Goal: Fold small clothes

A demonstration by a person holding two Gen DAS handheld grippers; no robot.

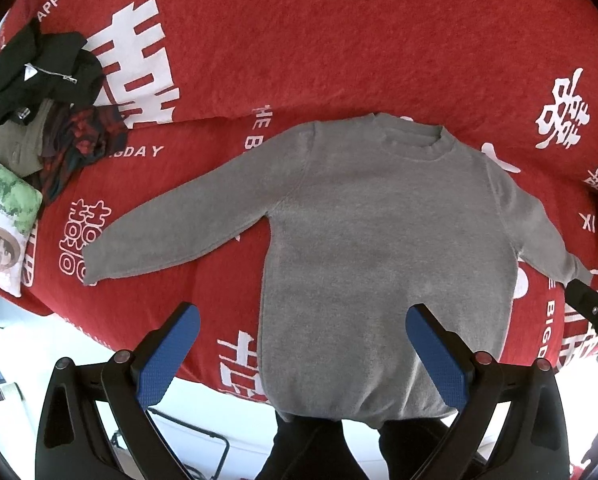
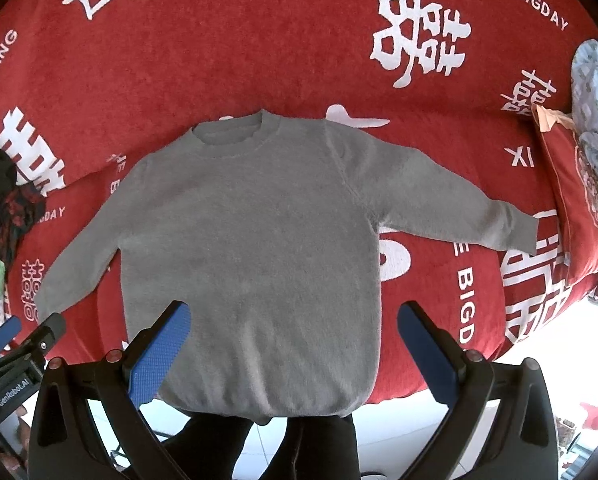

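Lying flat and face up on a red blanket (image 1: 339, 40) with white lettering, the grey sweater (image 1: 379, 240) has both sleeves spread wide. Over its hem, the left gripper (image 1: 303, 344) and right gripper (image 2: 295, 340) hover, fingers apart and empty. A clothes pile (image 1: 47, 92) sits far left.
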